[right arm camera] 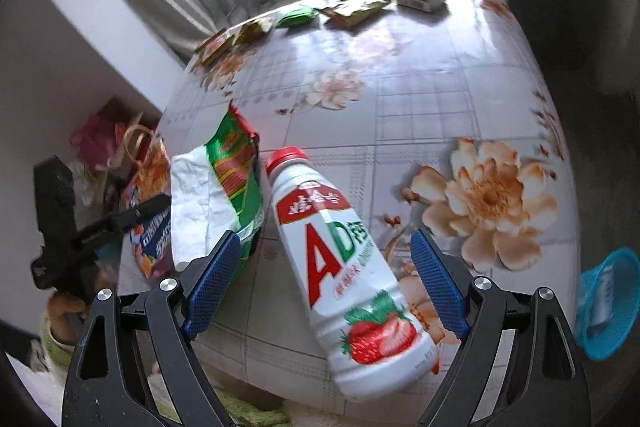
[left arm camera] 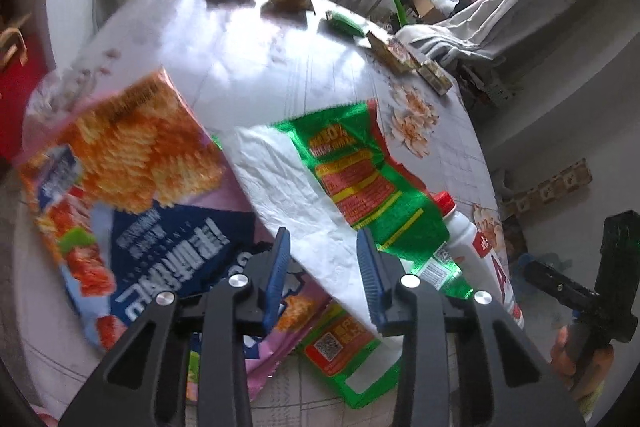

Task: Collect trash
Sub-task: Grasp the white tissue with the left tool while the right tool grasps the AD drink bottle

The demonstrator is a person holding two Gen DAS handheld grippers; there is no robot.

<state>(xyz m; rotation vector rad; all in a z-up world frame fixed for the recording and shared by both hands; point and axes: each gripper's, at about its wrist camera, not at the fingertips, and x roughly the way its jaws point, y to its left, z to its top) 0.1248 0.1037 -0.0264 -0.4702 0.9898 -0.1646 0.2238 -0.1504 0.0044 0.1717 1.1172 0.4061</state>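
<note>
On table point(right arm camera: 420, 99) | green wrapper point(left arm camera: 360, 167): torn, crumpled, white inside showing

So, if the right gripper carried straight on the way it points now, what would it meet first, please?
Most likely the white bottle lying between the open right gripper's fingers, though depth is unclear.

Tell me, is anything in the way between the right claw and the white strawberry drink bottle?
Nothing visible is. The right claw stands open around the bottle, which lies on its side on the flowery tablecloth. The green wrapper lies beside the bottle's cap end, next to one blue pad, not between claw and bottle.
</note>
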